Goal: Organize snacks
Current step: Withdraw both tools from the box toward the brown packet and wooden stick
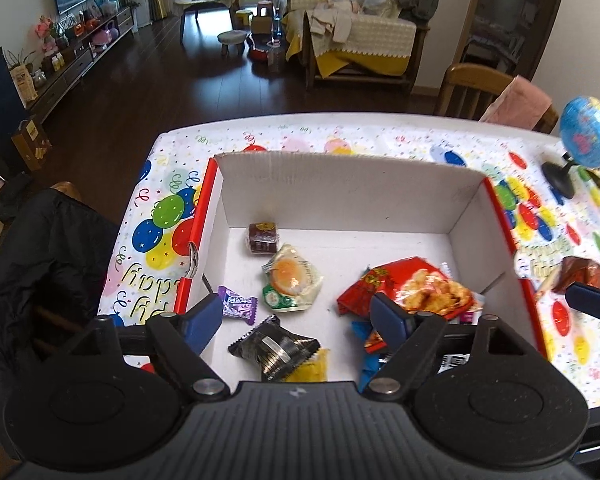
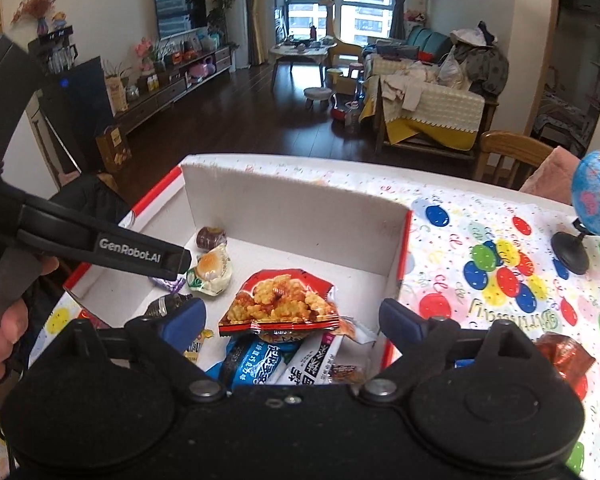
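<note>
A white cardboard box (image 1: 340, 184) with red edges sits on the balloon tablecloth (image 1: 156, 216); it also shows in the right wrist view (image 2: 300, 208). Inside lie a red chips bag (image 1: 416, 288) (image 2: 280, 300), an egg-print packet (image 1: 292, 280) (image 2: 212, 270), a dark red snack (image 1: 263, 237), a purple candy (image 1: 238, 303), a black packet (image 1: 276, 350) and blue and white packets (image 2: 260, 364). My left gripper (image 1: 296, 320) is open and empty above the box. My right gripper (image 2: 292, 322) is open and empty above the chips bag. A brown wrapped snack (image 1: 580, 274) (image 2: 564, 356) lies outside, right of the box.
A small blue globe (image 1: 586, 136) (image 2: 598, 196) stands on the table's far right. A chair with a dark jacket (image 1: 48, 248) is at the left edge, a wooden chair (image 1: 476, 88) behind the table. The left gripper's arm (image 2: 100, 246) crosses the right wrist view.
</note>
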